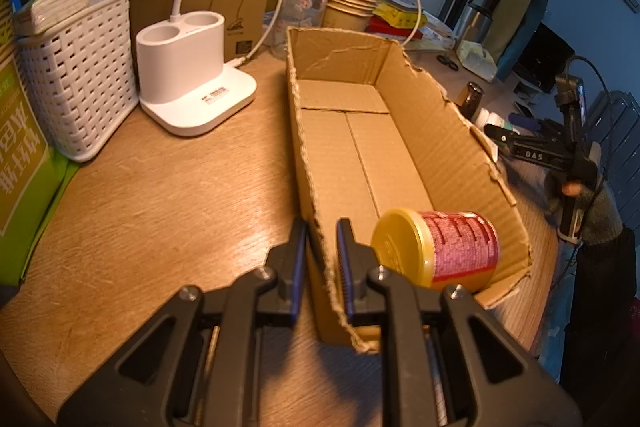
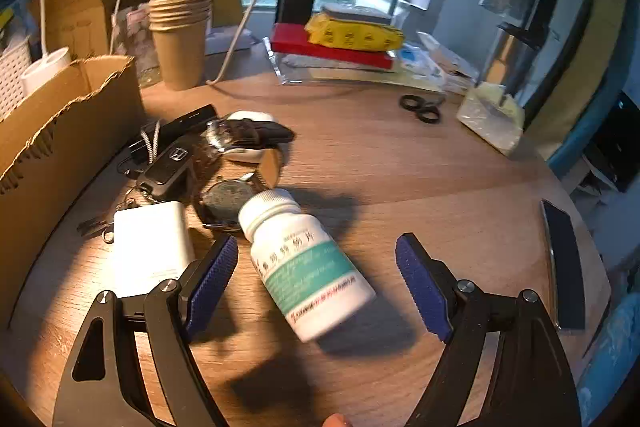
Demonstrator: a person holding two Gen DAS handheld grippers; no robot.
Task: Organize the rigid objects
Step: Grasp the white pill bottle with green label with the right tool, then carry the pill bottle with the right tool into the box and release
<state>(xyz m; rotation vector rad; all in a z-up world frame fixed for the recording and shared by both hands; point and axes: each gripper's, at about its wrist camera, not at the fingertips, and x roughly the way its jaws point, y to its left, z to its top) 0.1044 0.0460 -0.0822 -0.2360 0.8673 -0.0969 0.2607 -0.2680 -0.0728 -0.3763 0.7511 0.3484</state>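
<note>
Wooden desk, cluttered | left gripper pinches box wall, can inside | right gripper gapes around lying bottle, untouched | step: picking bottle | next: close, lift, box it

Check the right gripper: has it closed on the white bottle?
No. The right gripper stands open around the white bottle, pads clear of it.

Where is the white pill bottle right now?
In the right wrist view, the white pill bottle lies on its side on the table, between the open right gripper's fingers, just right of the white charger block.
</note>
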